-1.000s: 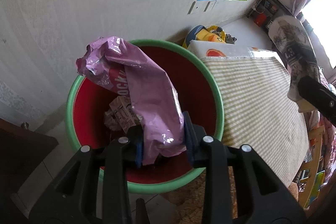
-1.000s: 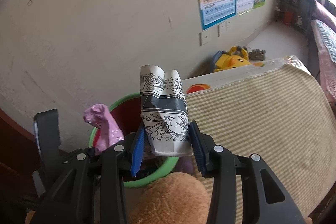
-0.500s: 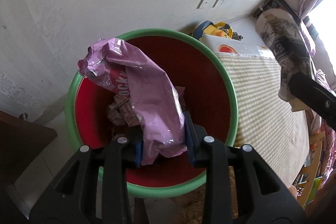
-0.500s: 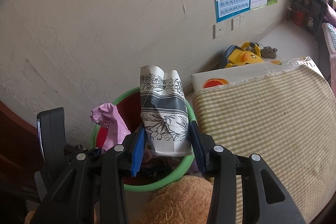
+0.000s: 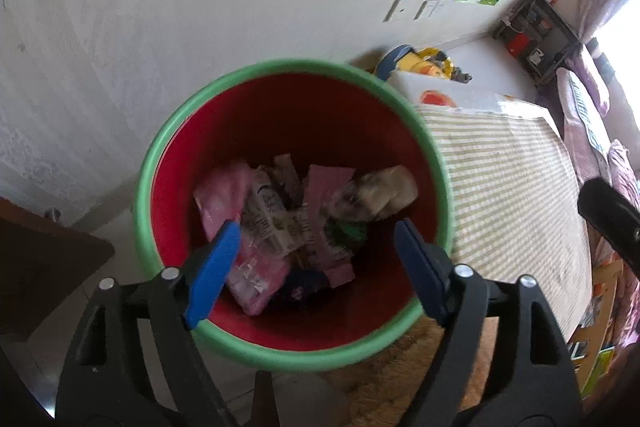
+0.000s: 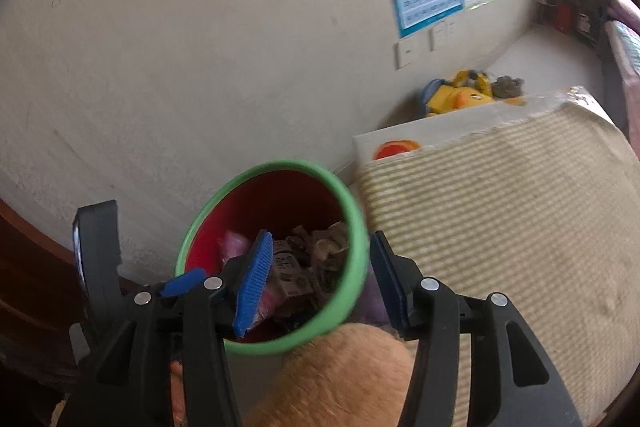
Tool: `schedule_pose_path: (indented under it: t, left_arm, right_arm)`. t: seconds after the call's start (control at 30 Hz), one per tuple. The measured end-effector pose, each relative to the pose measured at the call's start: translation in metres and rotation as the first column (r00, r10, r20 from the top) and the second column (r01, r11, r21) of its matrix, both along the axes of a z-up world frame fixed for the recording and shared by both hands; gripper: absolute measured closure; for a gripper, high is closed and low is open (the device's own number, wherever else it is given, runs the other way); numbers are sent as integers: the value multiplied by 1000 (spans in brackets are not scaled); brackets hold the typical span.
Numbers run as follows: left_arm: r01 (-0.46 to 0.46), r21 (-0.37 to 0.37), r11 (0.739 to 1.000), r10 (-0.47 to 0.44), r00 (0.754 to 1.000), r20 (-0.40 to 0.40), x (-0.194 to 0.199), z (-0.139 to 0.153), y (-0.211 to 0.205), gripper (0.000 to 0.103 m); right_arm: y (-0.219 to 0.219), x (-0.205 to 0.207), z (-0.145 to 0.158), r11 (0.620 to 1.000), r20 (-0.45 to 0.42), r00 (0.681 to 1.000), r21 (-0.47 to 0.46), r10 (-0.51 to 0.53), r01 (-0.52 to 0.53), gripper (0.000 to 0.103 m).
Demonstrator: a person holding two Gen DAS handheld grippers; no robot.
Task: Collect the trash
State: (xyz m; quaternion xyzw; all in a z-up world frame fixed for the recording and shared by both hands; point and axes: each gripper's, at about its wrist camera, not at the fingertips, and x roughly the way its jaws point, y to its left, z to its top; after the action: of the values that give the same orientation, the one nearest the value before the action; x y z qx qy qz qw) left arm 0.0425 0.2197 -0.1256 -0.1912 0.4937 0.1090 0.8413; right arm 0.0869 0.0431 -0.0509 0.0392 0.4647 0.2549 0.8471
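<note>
- Both of your loads have left the jaws since a moment ago: the pink wrapper that stood up from your left gripper now lies inside the bin, and the flower-printed paper cup that your right gripper carried is a blurred shape among the trash, probably just landed.
- Your left gripper's jaws have just been opening and stand wide, with nothing between them; they hang over the bin's mouth, so whatever they let go drops straight in.
- Your right gripper's jaws have also just been opening, to a middling gap with nothing between the pads; they sit over the bin's near rim, toward the side where the striped mat lies.
- You hold both tools tilted down at the bin because that aims each drop inside the green rim, not onto the floor.
- Count: one bin, red inside; two grippers, both empty.
- Trash in the bin: at least two pink wrappers, one cup, and several printed scraps too jumbled to count.
- Beside the bin: one striped mat, one yellow toy beyond it by the wall, and one furry orange thing against the bin's near side.
</note>
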Motion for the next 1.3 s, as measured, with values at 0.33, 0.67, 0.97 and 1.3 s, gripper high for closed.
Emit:
schedule_pose_path:
  t: [0.33,0.67,0.97,1.3]
  left_arm:
    - [156,97,983,-177,944,280,6,85,-116,6]
    - [273,353,895,-411,811,417,-1,152,-248,6]
    - [230,455,860,-443,780,443,-22,163,-289,5]
    - [217,414,884,-409,788,460,-26,164,-276,5]
  right_arm:
    - [-144,-47,46,956,183,940,-3,-289,294,38]
    - [-259,-98,45,854,264,819,40,-509,518,27]
    - [-290,-124,56,802,346,736,91,-581,591,18]
    - [-289,-122,53,804,336,742,86,-580,589,16]
